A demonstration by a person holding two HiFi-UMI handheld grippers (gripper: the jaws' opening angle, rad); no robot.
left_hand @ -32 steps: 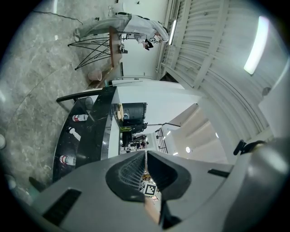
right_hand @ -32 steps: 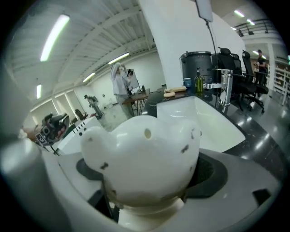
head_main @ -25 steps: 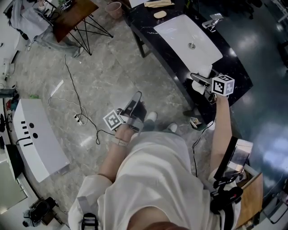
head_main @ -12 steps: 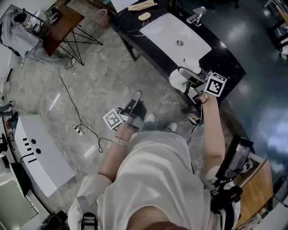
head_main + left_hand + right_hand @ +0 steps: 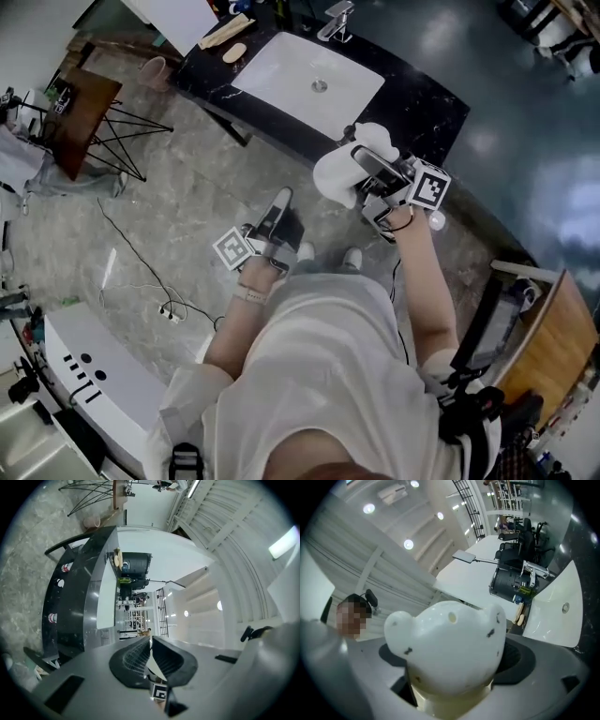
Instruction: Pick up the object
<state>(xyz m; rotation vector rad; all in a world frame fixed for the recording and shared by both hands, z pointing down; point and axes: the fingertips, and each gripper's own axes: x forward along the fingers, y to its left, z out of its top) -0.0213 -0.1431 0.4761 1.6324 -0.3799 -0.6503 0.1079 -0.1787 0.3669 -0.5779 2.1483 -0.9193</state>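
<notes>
A white, rounded animal-shaped object (image 5: 345, 169) with two ear-like bumps is clamped in my right gripper (image 5: 370, 178), held in the air off the black counter (image 5: 427, 103). In the right gripper view this white object (image 5: 450, 644) fills the space between the jaws and hides the pads. My left gripper (image 5: 279, 208) hangs low over the floor in front of the person's legs. In the left gripper view its black ribbed pads (image 5: 133, 660) meet with nothing between them, and the left gripper (image 5: 150, 656) points toward the counter's side.
A white sink basin (image 5: 307, 82) with a tap (image 5: 336, 19) is set in the black counter. A wooden brush and soap (image 5: 225, 37) lie at its far end. A small brown table (image 5: 80, 103) and a cable (image 5: 141, 262) are on the marble floor, left.
My right gripper has risen from the counter's near edge and come toward the person with the white object in it. The head view has swung. The left gripper has stayed put.
</notes>
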